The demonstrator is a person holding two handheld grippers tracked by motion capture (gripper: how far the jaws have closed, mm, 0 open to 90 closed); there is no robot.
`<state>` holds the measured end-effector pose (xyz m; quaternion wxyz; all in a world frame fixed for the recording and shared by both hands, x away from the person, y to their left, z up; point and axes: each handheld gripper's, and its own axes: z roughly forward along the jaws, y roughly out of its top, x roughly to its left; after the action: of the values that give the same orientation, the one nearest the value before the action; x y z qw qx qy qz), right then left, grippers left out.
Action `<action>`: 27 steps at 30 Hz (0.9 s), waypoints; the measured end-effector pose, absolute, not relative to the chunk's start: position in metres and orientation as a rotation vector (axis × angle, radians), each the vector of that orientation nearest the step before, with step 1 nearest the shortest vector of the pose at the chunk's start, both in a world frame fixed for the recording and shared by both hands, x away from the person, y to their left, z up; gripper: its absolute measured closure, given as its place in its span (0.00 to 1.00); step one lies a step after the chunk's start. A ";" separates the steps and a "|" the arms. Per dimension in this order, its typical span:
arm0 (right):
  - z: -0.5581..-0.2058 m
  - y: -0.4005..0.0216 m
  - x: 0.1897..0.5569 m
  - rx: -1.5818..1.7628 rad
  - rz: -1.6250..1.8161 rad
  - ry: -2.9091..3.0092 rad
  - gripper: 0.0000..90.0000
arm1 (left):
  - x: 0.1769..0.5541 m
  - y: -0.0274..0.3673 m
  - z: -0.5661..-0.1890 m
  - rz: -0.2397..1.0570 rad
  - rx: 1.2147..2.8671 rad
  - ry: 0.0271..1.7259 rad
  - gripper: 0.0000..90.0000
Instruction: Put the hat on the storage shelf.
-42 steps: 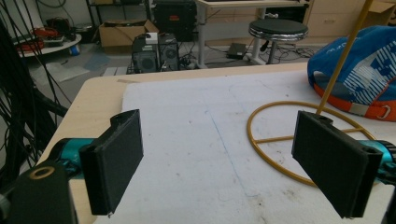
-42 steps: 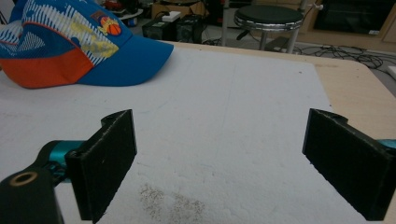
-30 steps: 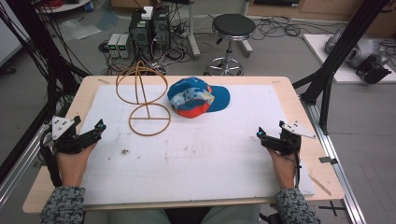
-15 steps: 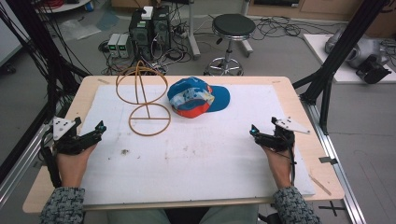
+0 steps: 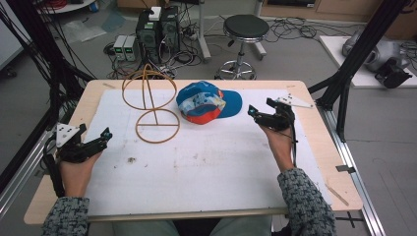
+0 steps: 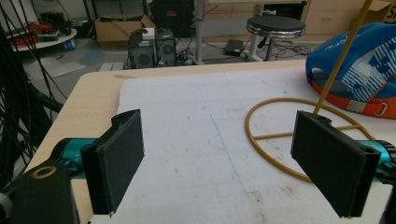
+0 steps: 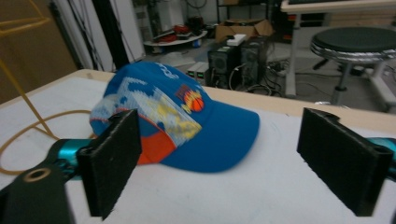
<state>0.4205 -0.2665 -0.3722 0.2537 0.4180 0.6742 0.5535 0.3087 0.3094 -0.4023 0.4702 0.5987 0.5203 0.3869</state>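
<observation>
A blue cap point(image 5: 206, 102) with an orange and white pattern lies at the table's far middle, its brim point(image 7: 219, 140) pointing right. Left of it stands a gold wire hat stand point(image 5: 150, 103) with a ring base point(image 6: 280, 135). My right gripper point(image 5: 259, 106) hovers just right of the brim without touching it. It is open, its jaws have just been closing a little, and nothing lies between its pads point(image 7: 114, 158). My left gripper point(image 5: 93, 131) rests open near the table's left edge, pointing toward the stand, with only the white mat between its pads point(image 6: 116, 163).
A white mat point(image 5: 206, 162) covers most of the wooden table point(image 5: 319, 147). Beyond the far edge are a round stool point(image 5: 246, 27), computer boxes point(image 5: 157, 24) and cables on the floor. Black frame posts point(image 5: 354, 64) stand at both sides.
My right gripper has moved forward and left across the mat, rising a little, and now sits close to the cap's brim. The left gripper, cap and stand have stayed put.
</observation>
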 end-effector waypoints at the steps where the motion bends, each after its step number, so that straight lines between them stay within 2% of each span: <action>1: -0.372 -0.266 0.421 1.136 1.504 1.832 0.15 | 0.309 0.309 -0.402 0.948 1.467 1.275 0.19; 16: -0.322 -0.201 0.474 0.967 1.532 1.870 0.17 | 0.312 0.305 -0.402 0.936 1.488 1.255 0.20; 27: -0.315 -0.162 0.493 0.870 1.599 1.837 0.21 | 0.312 0.305 -0.402 0.933 1.493 1.249 0.20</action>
<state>0.4933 -0.1615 -0.3147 0.2738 0.3236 0.6832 0.5946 0.3121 0.3053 -0.4020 0.4720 0.6097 0.5102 0.3811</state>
